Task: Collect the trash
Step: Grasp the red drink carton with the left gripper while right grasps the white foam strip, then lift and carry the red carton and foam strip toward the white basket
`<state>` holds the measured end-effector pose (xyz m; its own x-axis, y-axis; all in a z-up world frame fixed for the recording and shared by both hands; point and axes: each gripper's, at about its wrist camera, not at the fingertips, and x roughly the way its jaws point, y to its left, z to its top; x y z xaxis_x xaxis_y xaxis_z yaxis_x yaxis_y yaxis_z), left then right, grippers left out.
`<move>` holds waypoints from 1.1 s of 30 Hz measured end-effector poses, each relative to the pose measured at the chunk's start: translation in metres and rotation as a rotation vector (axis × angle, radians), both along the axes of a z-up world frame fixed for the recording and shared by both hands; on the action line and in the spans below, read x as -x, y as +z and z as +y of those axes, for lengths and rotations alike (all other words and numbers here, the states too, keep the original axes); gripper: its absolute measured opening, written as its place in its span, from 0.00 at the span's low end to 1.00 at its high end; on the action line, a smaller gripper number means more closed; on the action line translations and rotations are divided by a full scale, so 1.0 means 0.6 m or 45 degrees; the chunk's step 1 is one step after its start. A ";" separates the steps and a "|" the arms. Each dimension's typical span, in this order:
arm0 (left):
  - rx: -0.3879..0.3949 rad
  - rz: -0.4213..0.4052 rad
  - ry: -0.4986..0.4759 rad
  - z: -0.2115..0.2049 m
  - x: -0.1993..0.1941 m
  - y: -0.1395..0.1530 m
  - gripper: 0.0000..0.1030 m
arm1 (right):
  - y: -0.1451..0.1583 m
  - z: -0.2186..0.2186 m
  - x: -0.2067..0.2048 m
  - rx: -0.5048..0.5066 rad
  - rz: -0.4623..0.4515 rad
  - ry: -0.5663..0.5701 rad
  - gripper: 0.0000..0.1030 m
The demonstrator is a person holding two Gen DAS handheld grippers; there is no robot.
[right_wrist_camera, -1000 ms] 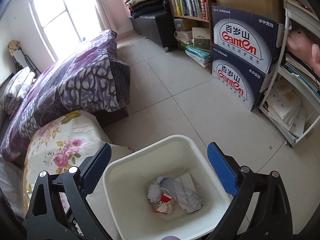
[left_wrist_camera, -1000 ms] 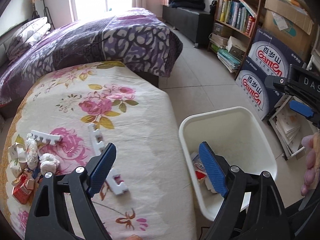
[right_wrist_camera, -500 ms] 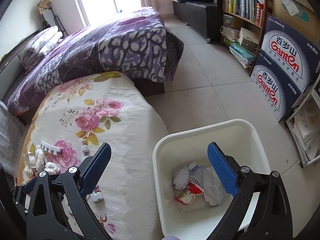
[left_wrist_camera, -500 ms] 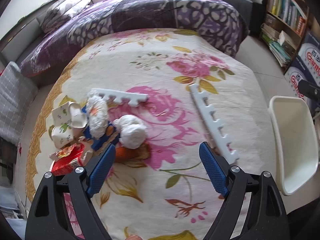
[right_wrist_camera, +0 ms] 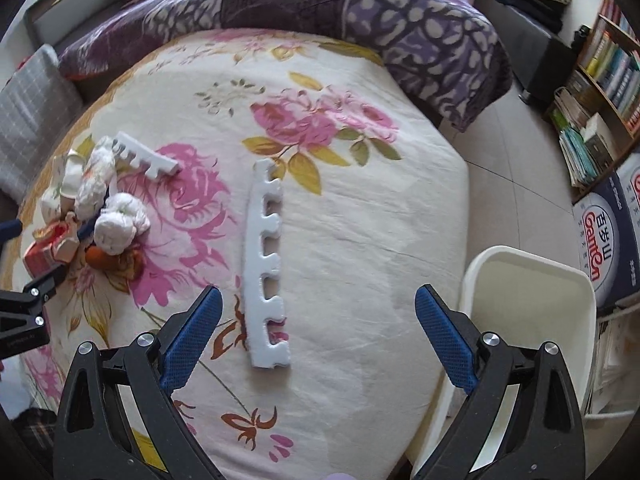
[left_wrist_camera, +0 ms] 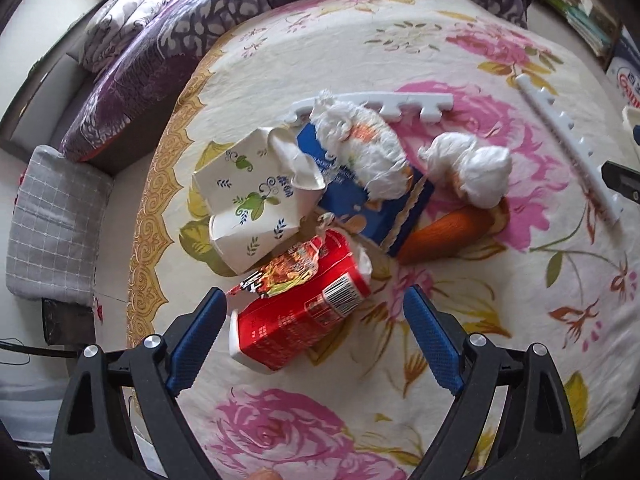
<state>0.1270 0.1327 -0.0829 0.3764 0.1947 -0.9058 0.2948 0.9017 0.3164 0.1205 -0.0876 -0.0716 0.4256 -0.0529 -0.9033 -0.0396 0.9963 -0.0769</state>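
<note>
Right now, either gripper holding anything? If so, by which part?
Nothing held. The left gripper is open, its jaws either side of the red carton, pads not touching it. The right gripper is open over the bedspread.

Beneath my tongs lies a cream floral bedspread (right_wrist_camera: pixel 340 240), pink roses and a gold patterned border. A purple patterned quilt (right_wrist_camera: pixel 360 12) is bunched across its far end. I note a grey checked cushion (left_wrist_camera: pixel 56 224) off the bedspread's left edge and folded pillows (left_wrist_camera: pixel 124 12) beyond it. To the right, on the tiled floor (right_wrist_camera: pixel 516 152), stand blue Ganten cartons (right_wrist_camera: pixel 600 232), a bookshelf of books (right_wrist_camera: pixel 612 68) and stacked papers (right_wrist_camera: pixel 580 152).
</note>
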 end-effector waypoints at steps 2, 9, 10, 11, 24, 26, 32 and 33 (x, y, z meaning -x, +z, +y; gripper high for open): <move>0.003 0.030 -0.013 0.013 -0.004 -0.013 0.85 | -0.015 0.011 -0.011 0.005 0.032 0.030 0.90; 0.057 0.092 -0.030 0.042 -0.018 -0.043 0.85 | -0.054 0.034 -0.042 -0.013 0.078 0.075 0.90; 0.062 0.090 -0.036 0.042 -0.019 -0.045 0.85 | -0.054 0.037 -0.043 -0.011 0.062 0.085 0.90; 0.072 0.085 -0.040 0.042 -0.020 -0.047 0.85 | -0.054 0.041 -0.043 -0.014 0.054 0.097 0.89; 0.250 0.084 0.130 0.079 -0.044 -0.044 0.51 | -0.037 -0.002 -0.045 -0.234 0.040 0.010 0.22; 0.302 0.084 0.165 0.088 -0.049 -0.040 0.45 | -0.037 -0.005 -0.044 -0.248 0.039 -0.005 0.22; 0.442 0.051 0.210 0.089 -0.043 -0.011 0.40 | -0.014 -0.007 -0.033 -0.288 -0.032 -0.011 0.21; 0.469 0.039 0.212 0.088 -0.042 -0.002 0.39 | -0.006 -0.006 -0.031 -0.292 -0.054 -0.004 0.21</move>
